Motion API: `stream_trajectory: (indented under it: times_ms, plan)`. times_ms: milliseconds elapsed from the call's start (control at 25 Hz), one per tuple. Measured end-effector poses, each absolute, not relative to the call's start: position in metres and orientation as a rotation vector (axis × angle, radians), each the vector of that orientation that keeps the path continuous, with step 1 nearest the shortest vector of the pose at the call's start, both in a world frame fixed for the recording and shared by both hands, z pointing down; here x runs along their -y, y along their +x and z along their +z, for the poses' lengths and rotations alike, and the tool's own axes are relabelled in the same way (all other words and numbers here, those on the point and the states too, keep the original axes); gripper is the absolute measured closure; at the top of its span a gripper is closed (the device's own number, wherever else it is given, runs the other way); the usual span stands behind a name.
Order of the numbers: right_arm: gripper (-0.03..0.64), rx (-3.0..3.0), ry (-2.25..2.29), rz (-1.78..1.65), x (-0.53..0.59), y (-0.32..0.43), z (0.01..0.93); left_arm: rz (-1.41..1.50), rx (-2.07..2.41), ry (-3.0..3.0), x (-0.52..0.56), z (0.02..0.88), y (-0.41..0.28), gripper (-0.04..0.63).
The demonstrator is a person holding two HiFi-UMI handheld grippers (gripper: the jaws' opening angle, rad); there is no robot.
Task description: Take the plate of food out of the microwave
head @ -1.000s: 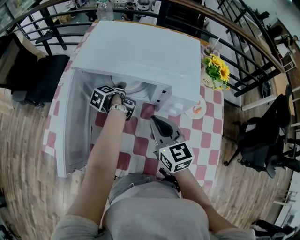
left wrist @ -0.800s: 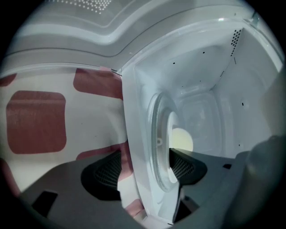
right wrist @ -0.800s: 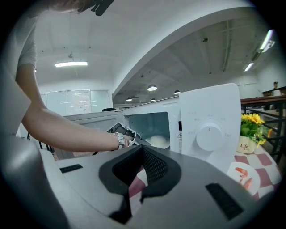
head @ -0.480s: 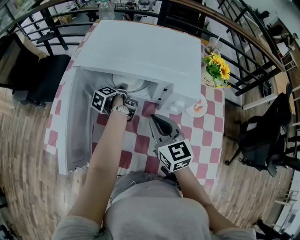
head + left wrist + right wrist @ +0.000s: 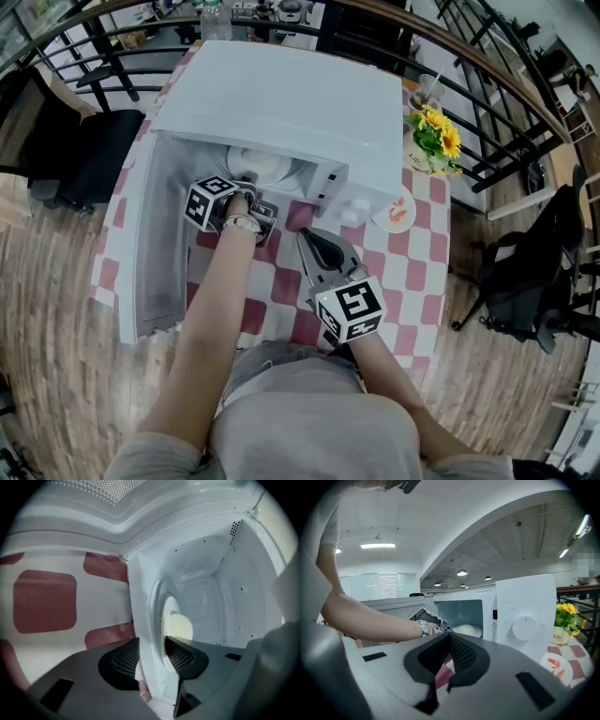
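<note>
Plate of food (image 5: 178, 627), probably stiff, slick and breakable, is being clamped at its near rim by the left gripper (image 5: 150, 656), jaws just closing, while the right gripper (image 5: 447, 644) is idling clenched.

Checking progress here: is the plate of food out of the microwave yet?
No, the plate sits inside the open microwave, on its floor.

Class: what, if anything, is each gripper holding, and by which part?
The left gripper, whose jaws have just been closing, straddles the near rim of the plate in the microwave; a firm grip cannot be confirmed. The right gripper holds nothing.
</note>
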State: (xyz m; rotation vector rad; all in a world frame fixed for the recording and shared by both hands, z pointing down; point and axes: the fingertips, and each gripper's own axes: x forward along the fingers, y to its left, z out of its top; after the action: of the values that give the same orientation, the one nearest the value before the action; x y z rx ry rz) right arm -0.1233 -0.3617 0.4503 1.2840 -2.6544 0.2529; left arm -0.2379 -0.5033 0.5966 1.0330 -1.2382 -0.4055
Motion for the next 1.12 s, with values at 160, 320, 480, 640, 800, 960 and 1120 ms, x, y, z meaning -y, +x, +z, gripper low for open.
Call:
stream_trajectory:
  times_ms: [160, 320, 480, 640, 800, 960, 1120]
  plan:
    - [0.592, 2.658, 1.285, 0.247, 0.359, -0.124, 0.449, -0.411, 1.231, 1.044, 0.5, 0.594, -0.237, 0.442]
    - [0.592, 2.655, 1.288, 0.244, 0.357, -0.122, 0.447, -0.423, 1.23, 1.048, 0.498, 0.59, -0.237, 0.476]
    - [0.594, 2.651, 1.282, 0.243, 0.354, -0.121, 0.447, -0.435, 1.238, 1.04, 0.498, 0.588, -0.237, 0.485]
    - [0.592, 2.648, 1.286, 0.24, 0.353, -0.12, 0.447, -0.435, 1.24, 1.024, 0.497, 0.588, -0.238, 0.492]
    - [0.592, 2.646, 1.292, 0.238, 0.354, -0.12, 0.446, -0.438, 1.234, 0.994, 0.497, 0.588, -0.238, 0.502]
    - [0.592, 2.642, 1.291, 0.237, 0.353, -0.12, 0.446, -0.449, 1.223, 0.97, 0.496, 0.586, -0.238, 0.512]
    - [0.592, 2.633, 1.296, 0.234, 0.352, -0.118, 0.447, -0.472, 1.21, 0.964, 0.495, 0.583, -0.239, 0.525]
